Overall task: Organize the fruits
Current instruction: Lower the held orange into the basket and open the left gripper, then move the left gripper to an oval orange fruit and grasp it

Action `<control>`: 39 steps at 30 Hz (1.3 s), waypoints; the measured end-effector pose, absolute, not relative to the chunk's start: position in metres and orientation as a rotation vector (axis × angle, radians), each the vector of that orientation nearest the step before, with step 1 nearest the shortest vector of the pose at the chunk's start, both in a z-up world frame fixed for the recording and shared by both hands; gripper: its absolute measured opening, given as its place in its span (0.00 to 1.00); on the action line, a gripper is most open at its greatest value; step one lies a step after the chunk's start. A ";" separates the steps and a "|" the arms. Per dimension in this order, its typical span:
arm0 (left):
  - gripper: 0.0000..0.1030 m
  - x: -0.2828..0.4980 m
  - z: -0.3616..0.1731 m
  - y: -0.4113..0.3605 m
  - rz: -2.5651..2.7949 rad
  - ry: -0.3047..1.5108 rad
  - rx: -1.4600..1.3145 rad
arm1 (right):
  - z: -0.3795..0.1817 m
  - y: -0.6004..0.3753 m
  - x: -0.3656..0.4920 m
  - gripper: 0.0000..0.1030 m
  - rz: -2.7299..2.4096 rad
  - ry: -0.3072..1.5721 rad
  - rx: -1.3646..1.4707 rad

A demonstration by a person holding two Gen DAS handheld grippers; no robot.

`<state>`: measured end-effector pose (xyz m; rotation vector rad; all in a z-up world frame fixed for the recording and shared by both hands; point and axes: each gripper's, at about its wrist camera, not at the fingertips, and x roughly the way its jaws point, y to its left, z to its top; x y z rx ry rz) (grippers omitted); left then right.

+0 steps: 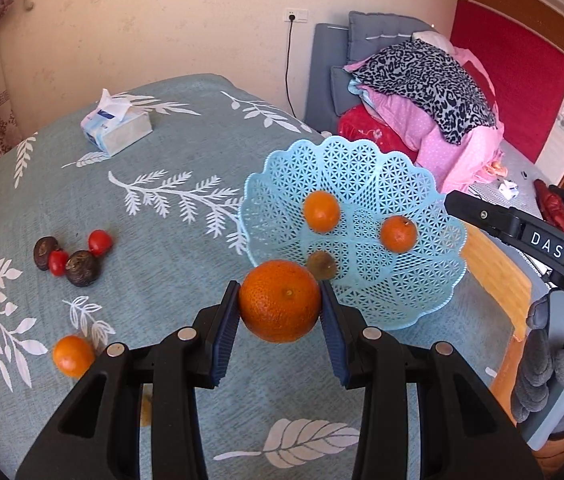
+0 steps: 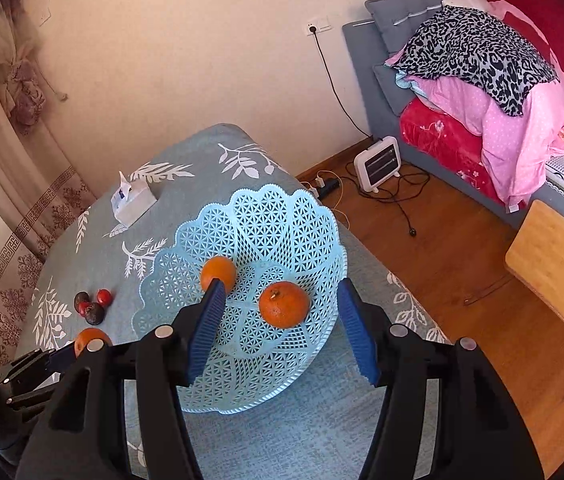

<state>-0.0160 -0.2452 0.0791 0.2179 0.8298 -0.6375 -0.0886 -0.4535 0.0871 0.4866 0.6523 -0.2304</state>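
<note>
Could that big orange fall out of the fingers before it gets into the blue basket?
It might. The left gripper pinches the big orange only at its two round sides, so it could slip and roll across the tablecloth. Dropped from too high, it could bump the two small oranges in the blue basket. The basket sits near the table's edge, so a hard knock might push it off.

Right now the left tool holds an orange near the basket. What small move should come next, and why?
Probably carry the orange a little forward over the basket, then open. The left tool grips it just short of the near rim, and two oranges and a brown fruit already lie inside. The right tool is open over the basket, so keep clear of it.
</note>
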 end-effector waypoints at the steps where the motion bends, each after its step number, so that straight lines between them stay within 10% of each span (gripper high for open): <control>1: 0.38 -0.016 0.078 -0.251 -0.650 0.832 0.222 | 0.087 -0.455 -0.089 0.58 -0.228 0.652 0.493; 11: 0.39 -0.011 0.068 -0.287 -0.734 0.891 0.211 | 0.084 -0.459 -0.092 0.58 -0.218 0.648 0.516; 15: 0.73 -0.014 0.076 -0.282 -0.719 0.849 0.194 | 0.083 -0.460 -0.092 0.58 -0.223 0.648 0.520; 23: 0.85 -0.004 0.094 -0.254 -0.637 0.807 0.137 | 0.086 -0.457 -0.097 0.63 -0.224 0.632 0.526; 39: 0.89 0.017 0.127 -0.165 -0.400 0.710 0.102 | 0.101 -0.441 -0.105 0.71 -0.195 0.571 0.491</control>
